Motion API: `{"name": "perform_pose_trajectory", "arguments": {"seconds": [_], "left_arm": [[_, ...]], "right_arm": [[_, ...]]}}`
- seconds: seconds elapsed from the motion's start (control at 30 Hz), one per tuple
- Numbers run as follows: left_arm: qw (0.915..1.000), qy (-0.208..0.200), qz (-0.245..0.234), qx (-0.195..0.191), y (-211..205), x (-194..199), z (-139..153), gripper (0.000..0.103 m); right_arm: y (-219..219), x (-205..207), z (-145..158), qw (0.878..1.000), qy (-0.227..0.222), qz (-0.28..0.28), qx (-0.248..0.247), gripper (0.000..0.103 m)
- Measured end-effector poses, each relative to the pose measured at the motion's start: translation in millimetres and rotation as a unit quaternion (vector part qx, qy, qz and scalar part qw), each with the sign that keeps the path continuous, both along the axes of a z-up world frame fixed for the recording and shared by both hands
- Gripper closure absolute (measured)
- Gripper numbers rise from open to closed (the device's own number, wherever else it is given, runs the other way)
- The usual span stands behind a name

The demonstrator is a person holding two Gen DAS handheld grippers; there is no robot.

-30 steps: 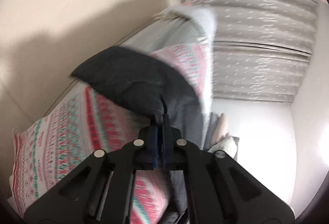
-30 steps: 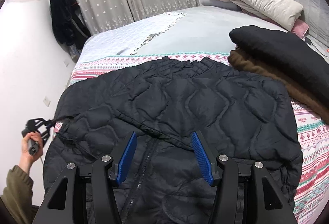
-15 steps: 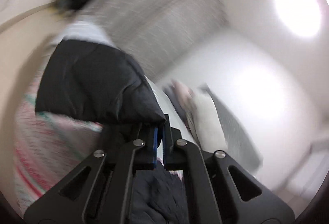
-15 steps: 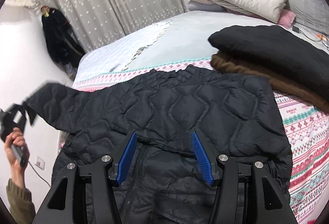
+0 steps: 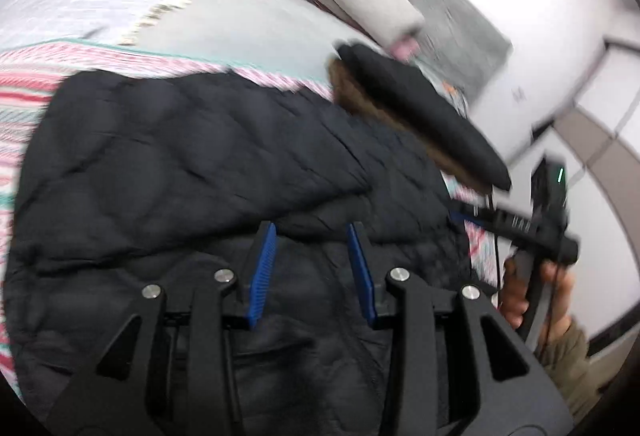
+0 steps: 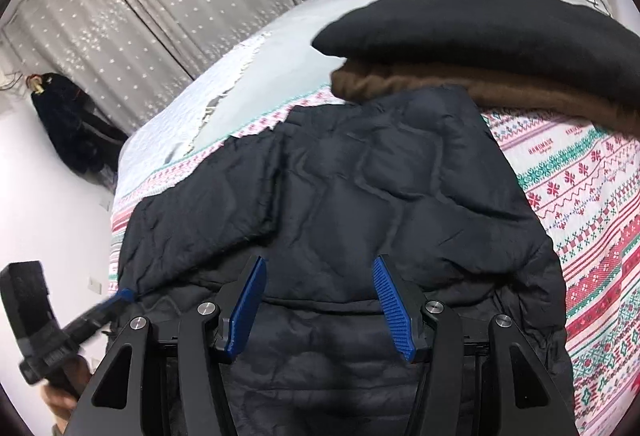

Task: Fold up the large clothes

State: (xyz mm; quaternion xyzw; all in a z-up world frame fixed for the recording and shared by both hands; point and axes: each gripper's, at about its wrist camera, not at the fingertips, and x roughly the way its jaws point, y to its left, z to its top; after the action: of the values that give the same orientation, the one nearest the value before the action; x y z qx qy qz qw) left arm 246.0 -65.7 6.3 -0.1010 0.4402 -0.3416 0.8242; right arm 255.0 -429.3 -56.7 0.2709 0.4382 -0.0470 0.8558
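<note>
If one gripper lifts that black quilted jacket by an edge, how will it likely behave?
The jacket looks floppy: its folded-over sleeve lies creased, so it would probably drape rather than hold shape. The puffy quilting suggests it is light for its bulk. The shell has a slight sheen, so it may slip between fingers, and folds may spring open.

Left wrist view is smeared with motion blur, so the quilting on the black quilted jacket (image 5: 192, 155) barely reads and the folded pile at 1 o'clock is just a dark slab (image 5: 424, 115) over a brown one (image 5: 360, 95). The jacket's lower part runs under the left hand-held gripper (image 5: 312, 260) and out of frame at 6 o'clock. In the right wrist view the right hand-held gripper (image 6: 320, 300) hides the jacket's middle, the other gripper at 8 o'clock (image 6: 72, 332) is blurred, and the patterned blanket (image 6: 580, 195) is cut off at 3 o'clock.
</note>
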Motion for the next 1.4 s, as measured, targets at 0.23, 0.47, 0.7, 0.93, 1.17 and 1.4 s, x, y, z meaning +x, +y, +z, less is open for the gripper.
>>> {"name": "perform_pose_trajectory", "arguments": {"seconds": [0.23, 0.47, 0.7, 0.93, 1.17, 1.4], "left_arm": [[0.9958, 0.037, 0.083, 0.001, 69, 6, -25, 0.060], [0.9858, 0.078, 0.149, 0.002, 104, 7, -38, 0.055], [0.9802, 0.094, 0.174, 0.002, 128, 8, -42, 0.053], [0.9772, 0.100, 0.188, 0.002, 137, 9, -44, 0.053], [0.9788, 0.095, 0.179, 0.025, 127, 7, -46, 0.053], [0.9750, 0.101, 0.189, 0.059, 124, 10, -59, 0.053]], "right_arm": [[-8, 14, -21, 0.999, 0.013, -0.006, 0.032, 0.046], [4, 48, -34, 0.992, -0.019, 0.003, 0.127, 0.046], [20, 77, -46, 0.991, -0.019, -0.017, 0.135, 0.046], [43, 89, -44, 0.995, -0.034, 0.005, 0.091, 0.095], [57, 56, -2, 0.996, -0.045, 0.063, 0.054, 0.096], [53, 54, -43, 0.996, 0.057, 0.062, 0.026, 0.092]]}}
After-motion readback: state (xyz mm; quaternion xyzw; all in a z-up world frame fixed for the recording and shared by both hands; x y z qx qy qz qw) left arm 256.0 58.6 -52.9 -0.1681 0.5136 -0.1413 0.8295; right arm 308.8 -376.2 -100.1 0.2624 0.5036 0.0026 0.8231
